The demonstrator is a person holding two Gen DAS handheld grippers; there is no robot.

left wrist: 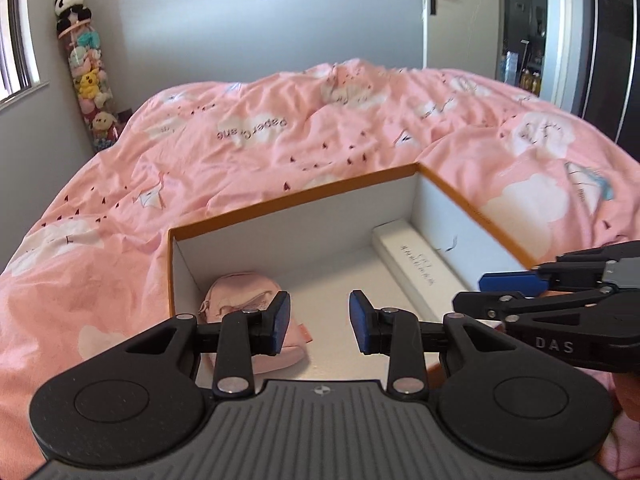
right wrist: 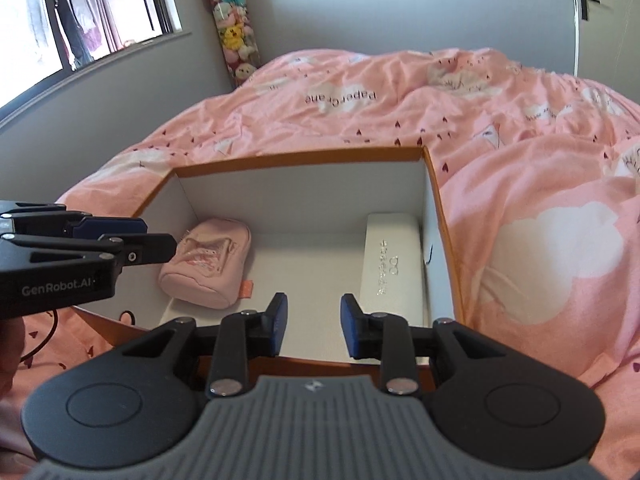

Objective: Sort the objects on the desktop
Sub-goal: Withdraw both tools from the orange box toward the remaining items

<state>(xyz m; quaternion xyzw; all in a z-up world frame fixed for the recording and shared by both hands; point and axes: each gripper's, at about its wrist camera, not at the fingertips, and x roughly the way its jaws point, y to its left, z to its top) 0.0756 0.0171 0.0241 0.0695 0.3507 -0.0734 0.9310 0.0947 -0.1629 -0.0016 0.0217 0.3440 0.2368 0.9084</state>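
An orange box with a white inside lies open on the bed. A pink zip pouch rests in its left part. A long white case with printed text lies along its right wall. My left gripper hovers over the near side of the box, just right of the pouch, open with nothing between its blue pads. My right gripper hangs over the near rim left of the white case, open and holding nothing. Each gripper shows in the other's view: the right, the left.
A rumpled pink duvet surrounds the box. A tall tube of plush toys stands in the far corner beside a window. A black cable lies on the cover near the box's left front corner.
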